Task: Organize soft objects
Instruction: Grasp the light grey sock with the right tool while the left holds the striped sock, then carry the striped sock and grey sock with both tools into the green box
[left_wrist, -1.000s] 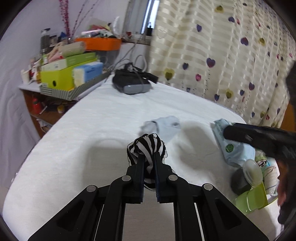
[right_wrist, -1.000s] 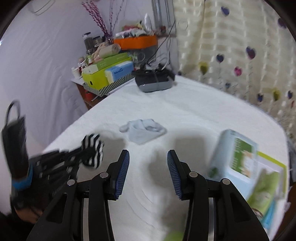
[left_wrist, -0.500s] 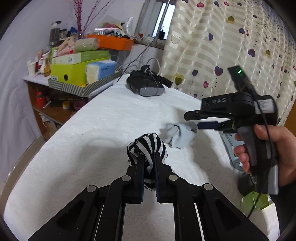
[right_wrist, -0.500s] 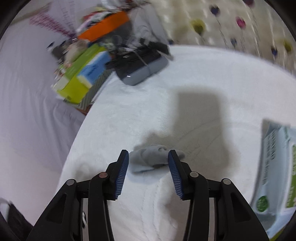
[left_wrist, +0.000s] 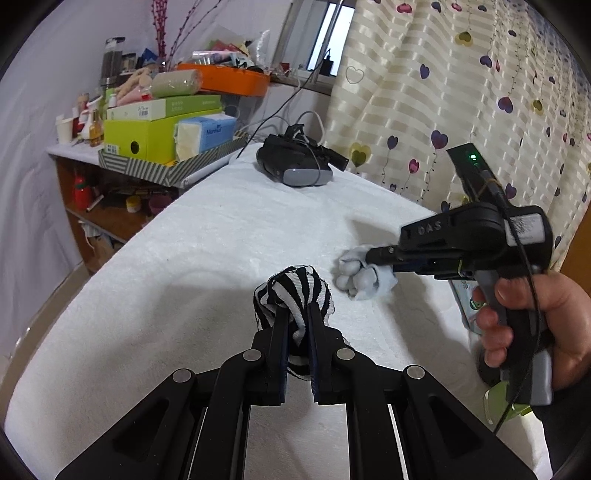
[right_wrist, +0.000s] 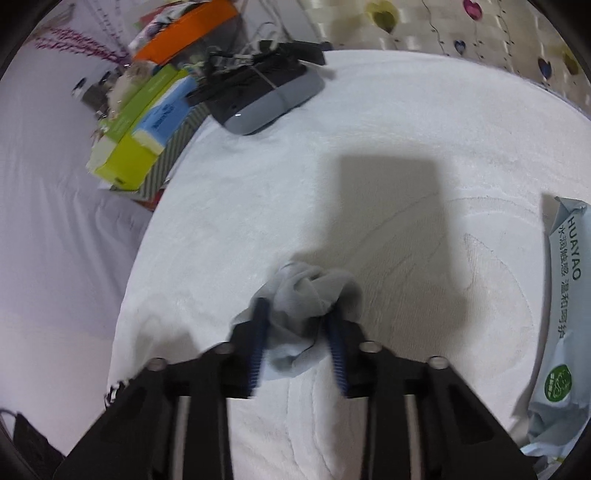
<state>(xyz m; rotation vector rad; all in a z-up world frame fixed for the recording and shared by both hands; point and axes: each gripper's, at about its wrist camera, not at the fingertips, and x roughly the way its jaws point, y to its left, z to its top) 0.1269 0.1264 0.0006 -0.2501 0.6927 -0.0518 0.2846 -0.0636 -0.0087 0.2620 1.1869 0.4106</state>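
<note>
On the white tabletop (left_wrist: 184, 266), my left claw (left_wrist: 295, 317) is clamped tight on a striped sock (left_wrist: 291, 291), bunched up between its fingers just above the cloth. My right claw (right_wrist: 297, 325) has just been closing and now pinches a grey sock (right_wrist: 310, 295), which bulges between the blue pads (right_wrist: 258, 332) and rests on the tabletop just right of the striped one. A headset (left_wrist: 291, 164) lies at the far edge, well apart. A wipes pack (right_wrist: 565, 295) sits to the right.
</note>
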